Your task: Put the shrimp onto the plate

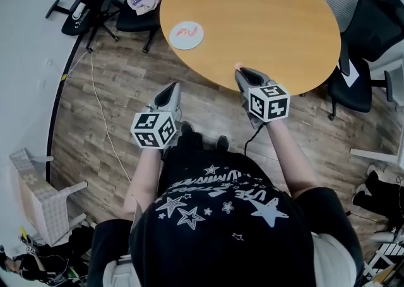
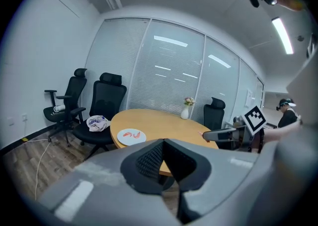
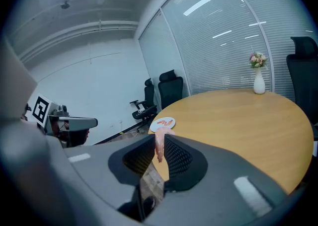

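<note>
Pale pink shrimp (image 3: 159,146), limp and slightly curved, is pinched in the right tongs (image 1: 242,72) at the wooden surface's (image 1: 265,21) near edge. The white plate (image 1: 183,43) lies well apart and holds what appear to be two orange-red pieces (image 1: 187,29). Left tongs (image 2: 163,144) are clenched on nothing.

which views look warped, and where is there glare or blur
Head view: mild wide-angle bend, even light, plate sharp. Left gripper view: heavy fisheye, black corners, ceiling light blown out, streaks reflected in the glass wall. Right gripper view: same fisheye; the shrimp in the right gripper looks slightly soft, the vase crisper.
</note>
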`<state>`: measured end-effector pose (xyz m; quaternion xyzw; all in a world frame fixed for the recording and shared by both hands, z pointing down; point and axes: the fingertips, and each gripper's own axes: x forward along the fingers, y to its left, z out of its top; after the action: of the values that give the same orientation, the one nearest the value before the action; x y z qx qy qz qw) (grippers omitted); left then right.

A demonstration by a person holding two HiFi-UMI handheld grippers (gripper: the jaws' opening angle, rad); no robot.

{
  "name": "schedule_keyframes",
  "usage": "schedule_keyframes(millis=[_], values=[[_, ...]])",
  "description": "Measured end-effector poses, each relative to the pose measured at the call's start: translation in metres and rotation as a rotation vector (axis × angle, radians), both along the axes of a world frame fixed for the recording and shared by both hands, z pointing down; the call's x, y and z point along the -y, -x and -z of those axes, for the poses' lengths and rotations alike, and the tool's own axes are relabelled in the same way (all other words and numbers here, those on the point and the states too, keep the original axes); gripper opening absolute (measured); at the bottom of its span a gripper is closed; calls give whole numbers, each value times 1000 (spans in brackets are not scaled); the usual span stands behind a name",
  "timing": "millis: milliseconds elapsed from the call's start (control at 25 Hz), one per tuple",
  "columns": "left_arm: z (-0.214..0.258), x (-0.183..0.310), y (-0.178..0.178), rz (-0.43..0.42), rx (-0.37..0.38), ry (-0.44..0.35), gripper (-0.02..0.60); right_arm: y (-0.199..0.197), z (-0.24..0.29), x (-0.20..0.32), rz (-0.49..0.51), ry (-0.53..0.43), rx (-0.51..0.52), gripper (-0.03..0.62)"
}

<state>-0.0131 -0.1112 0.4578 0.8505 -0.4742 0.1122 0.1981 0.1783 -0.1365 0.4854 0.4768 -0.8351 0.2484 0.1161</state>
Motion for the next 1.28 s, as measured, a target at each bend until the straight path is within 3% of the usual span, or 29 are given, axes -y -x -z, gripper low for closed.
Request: schedule_keyframes(millis=[720, 1280], values=[[-16, 91, 22, -18, -47, 28, 2, 38, -15, 78, 30, 41, -60, 60], [-39, 180, 67, -4, -69, 78, 2, 107, -39, 167, 101, 80, -104, 60]])
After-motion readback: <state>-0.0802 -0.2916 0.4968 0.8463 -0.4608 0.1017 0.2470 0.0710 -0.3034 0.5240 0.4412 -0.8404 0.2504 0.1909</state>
